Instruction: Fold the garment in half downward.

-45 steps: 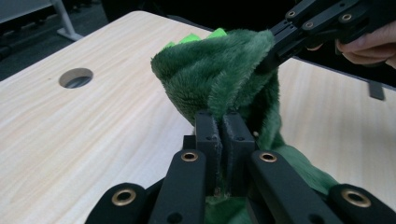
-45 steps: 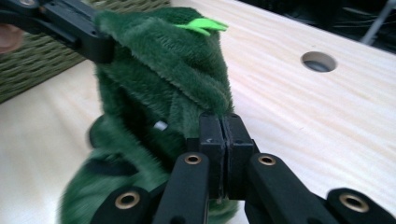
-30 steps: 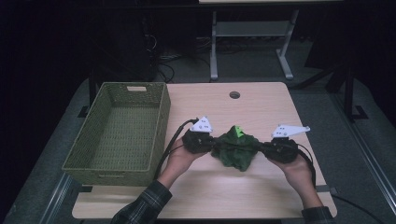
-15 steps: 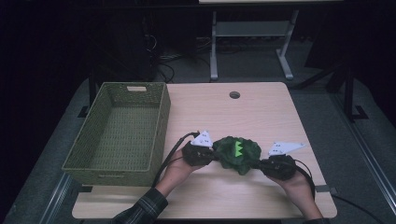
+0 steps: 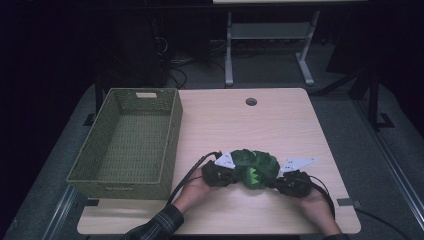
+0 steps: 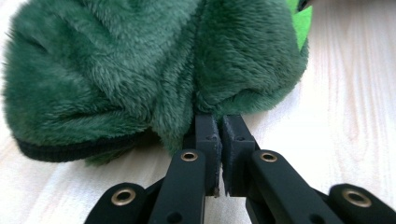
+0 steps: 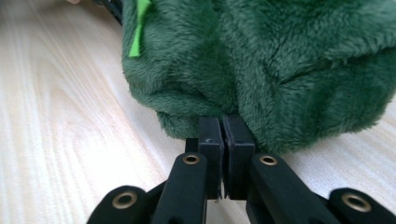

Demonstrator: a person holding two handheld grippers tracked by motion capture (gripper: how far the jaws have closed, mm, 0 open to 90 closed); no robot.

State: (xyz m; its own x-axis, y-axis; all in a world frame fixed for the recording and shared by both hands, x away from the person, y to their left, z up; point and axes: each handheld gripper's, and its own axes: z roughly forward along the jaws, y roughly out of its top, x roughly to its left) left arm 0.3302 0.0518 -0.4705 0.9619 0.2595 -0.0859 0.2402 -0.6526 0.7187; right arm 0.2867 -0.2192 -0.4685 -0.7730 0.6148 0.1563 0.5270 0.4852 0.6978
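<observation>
A dark green plush garment [image 5: 255, 165] with bright green felt spikes lies bunched on the wooden table [image 5: 280, 120] near its front edge. My left gripper [image 5: 227, 175] holds its left side and my right gripper [image 5: 280, 181] holds its right side. In the left gripper view the jaws are pressed together on a fold of the green plush [image 6: 140, 70], just above the tabletop; the gripper [image 6: 219, 123] pinches the fleece near a black ribbed hem. In the right gripper view the gripper [image 7: 223, 123] is likewise shut on the plush [image 7: 280, 60].
A green woven basket [image 5: 127, 140] stands at the table's left side, with nothing in it. A round cable hole [image 5: 251, 101] sits near the far edge. Table legs and cables lie on the dark floor behind.
Both grippers have drawn the plush garment toward the front edge of the table and lowered it. The bundle now looks more bunched between them.
</observation>
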